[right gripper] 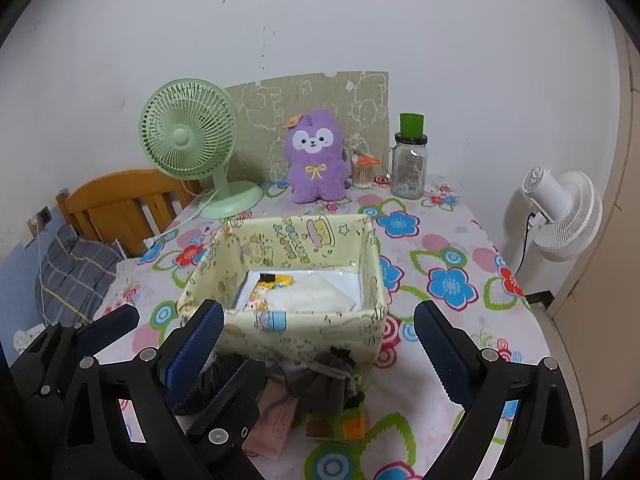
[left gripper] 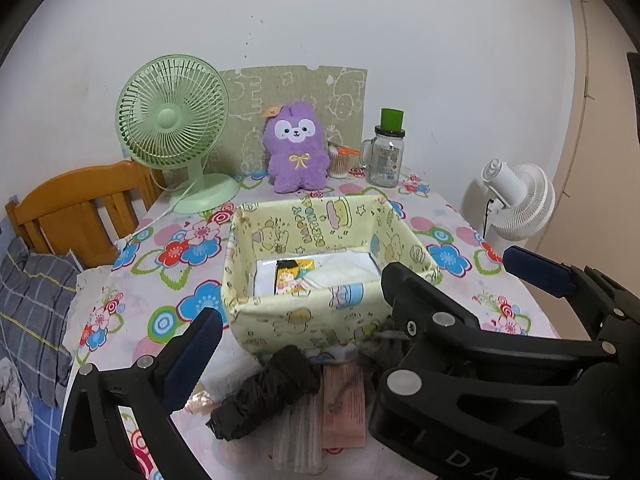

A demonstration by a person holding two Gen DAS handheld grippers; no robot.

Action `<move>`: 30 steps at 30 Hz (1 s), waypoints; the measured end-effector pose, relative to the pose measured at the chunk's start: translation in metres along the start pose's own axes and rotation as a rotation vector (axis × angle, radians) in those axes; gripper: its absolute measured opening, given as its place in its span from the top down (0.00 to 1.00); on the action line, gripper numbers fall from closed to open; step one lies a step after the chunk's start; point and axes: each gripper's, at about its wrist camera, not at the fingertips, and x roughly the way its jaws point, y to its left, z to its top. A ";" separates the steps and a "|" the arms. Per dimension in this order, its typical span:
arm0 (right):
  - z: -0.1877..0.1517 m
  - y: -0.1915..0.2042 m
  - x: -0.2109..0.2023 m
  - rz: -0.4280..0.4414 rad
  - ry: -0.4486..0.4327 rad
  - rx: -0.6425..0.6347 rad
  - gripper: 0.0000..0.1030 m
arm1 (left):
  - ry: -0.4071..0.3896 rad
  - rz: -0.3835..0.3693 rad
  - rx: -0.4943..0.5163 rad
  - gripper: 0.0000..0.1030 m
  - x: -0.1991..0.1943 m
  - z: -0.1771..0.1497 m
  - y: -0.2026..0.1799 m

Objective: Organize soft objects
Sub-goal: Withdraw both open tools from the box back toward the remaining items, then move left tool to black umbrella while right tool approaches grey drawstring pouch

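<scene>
A yellow cartoon-print fabric box [left gripper: 304, 320] [right gripper: 304, 336] stands mid-table and holds white packets and a yellow picture packet [left gripper: 294, 276]. In front of it lie a black rolled bundle [left gripper: 264, 392], a pink packet [left gripper: 344, 408] [right gripper: 272, 420] and a grey cloth [right gripper: 320, 384]. A purple plush [left gripper: 296, 148] [right gripper: 316, 160] sits at the back wall. My left gripper [left gripper: 316, 332] is open over the bundle, its right finger hidden. My right gripper [right gripper: 318, 312] [left gripper: 454, 268] is open before the box. The two grippers' fingers interleave, and nothing is held.
A green desk fan [left gripper: 172, 120], a glass jar with a green lid [left gripper: 386, 156] and a cotton-swab pot [left gripper: 340, 162] line the back of the flowered tablecloth [left gripper: 168, 280]. A wooden chair [left gripper: 80, 208] and a plaid pillow [left gripper: 32, 300] are left; a white fan [left gripper: 520, 204] stands right.
</scene>
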 end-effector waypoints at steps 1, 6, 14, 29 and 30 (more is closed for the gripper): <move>-0.002 0.000 0.000 0.001 0.003 0.000 0.05 | 0.002 0.001 0.001 0.00 0.000 -0.002 -0.001; -0.013 0.001 0.001 0.011 0.012 0.000 0.05 | 0.012 -0.001 0.001 0.00 0.000 -0.012 -0.001; -0.026 0.000 0.008 0.017 0.029 0.005 0.05 | 0.035 -0.006 -0.012 0.00 0.008 -0.024 0.004; -0.049 -0.006 0.033 0.000 0.084 0.028 0.05 | 0.101 0.011 -0.005 0.00 0.032 -0.048 0.009; -0.051 -0.007 0.035 0.000 0.090 0.030 0.05 | 0.106 0.012 -0.009 0.00 0.034 -0.050 0.010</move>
